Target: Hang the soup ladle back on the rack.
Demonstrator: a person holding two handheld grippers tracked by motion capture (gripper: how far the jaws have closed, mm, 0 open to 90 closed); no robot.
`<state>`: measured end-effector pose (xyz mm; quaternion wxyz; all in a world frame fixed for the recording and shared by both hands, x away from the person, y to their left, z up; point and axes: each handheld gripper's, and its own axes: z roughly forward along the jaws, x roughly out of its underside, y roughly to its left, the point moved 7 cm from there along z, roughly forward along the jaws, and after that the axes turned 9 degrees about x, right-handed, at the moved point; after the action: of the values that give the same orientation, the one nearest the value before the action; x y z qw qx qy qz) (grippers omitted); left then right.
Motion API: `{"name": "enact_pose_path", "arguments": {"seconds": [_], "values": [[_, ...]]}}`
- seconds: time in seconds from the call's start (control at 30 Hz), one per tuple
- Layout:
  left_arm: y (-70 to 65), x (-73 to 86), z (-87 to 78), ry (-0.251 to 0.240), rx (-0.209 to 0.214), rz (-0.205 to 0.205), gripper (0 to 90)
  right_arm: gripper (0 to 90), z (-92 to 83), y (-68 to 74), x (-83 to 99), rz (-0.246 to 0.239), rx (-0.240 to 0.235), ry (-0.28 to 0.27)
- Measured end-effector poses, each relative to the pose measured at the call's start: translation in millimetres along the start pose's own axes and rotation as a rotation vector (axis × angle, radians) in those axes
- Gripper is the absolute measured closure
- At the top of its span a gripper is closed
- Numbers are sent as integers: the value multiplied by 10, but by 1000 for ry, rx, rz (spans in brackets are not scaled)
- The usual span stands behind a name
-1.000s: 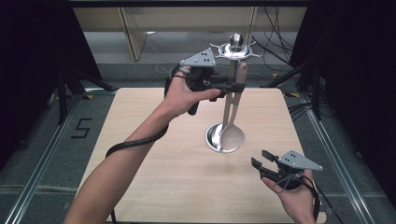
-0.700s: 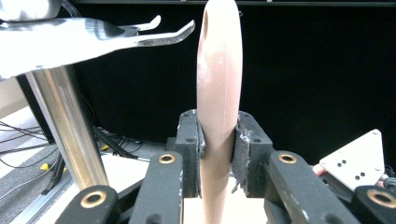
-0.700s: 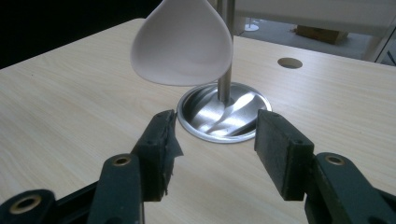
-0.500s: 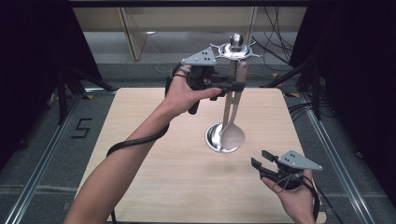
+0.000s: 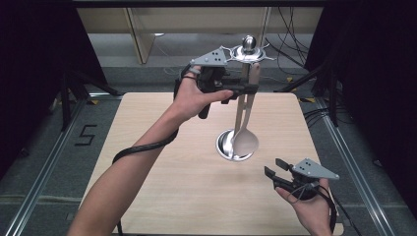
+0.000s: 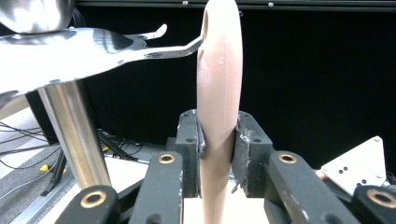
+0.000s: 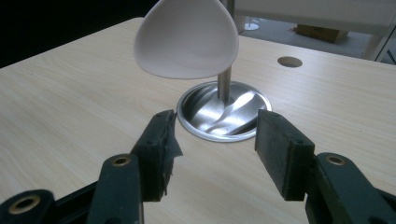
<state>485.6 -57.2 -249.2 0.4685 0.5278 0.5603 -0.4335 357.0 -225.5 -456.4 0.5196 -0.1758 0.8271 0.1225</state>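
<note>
The ladle (image 6: 218, 93) handle's top is cut off above the stand (image 6: 74, 126); its bowl hides part of the stand's post

The surface (image 5: 162, 162) was a pale wood-grain top with rounded corners, standing on a grey floor (image 5: 44, 147). Directly on it, slightly toward three o'clock of its middle, sat the round, shiny metal base (image 5: 230, 147) of a stand, with a steel post (image 7: 225, 84) rising upright from its centre. A small round hole (image 7: 289, 61) pierced the surface toward twelve o'clock of that base, well apart from it.
</note>
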Motion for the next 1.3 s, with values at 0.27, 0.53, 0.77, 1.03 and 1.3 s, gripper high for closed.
{"name": "enact_pose_path", "arguments": {"seconds": [0.27,0.53,0.77,1.03,1.3], "values": [[14,11,-1,-3,3,-13,732,482,19,-32,-9,-46,13,-21],[22,25,-6,0,3,-18,732,482,-1,11,12,10,5,10],[29,47,-18,-10,6,-30,732,481,5,13,16,8,5,11],[26,59,-27,-27,8,-48,732,480,14,7,21,-2,7,7],[29,76,-34,-46,11,-53,732,480,9,2,23,-1,7,8]]}}
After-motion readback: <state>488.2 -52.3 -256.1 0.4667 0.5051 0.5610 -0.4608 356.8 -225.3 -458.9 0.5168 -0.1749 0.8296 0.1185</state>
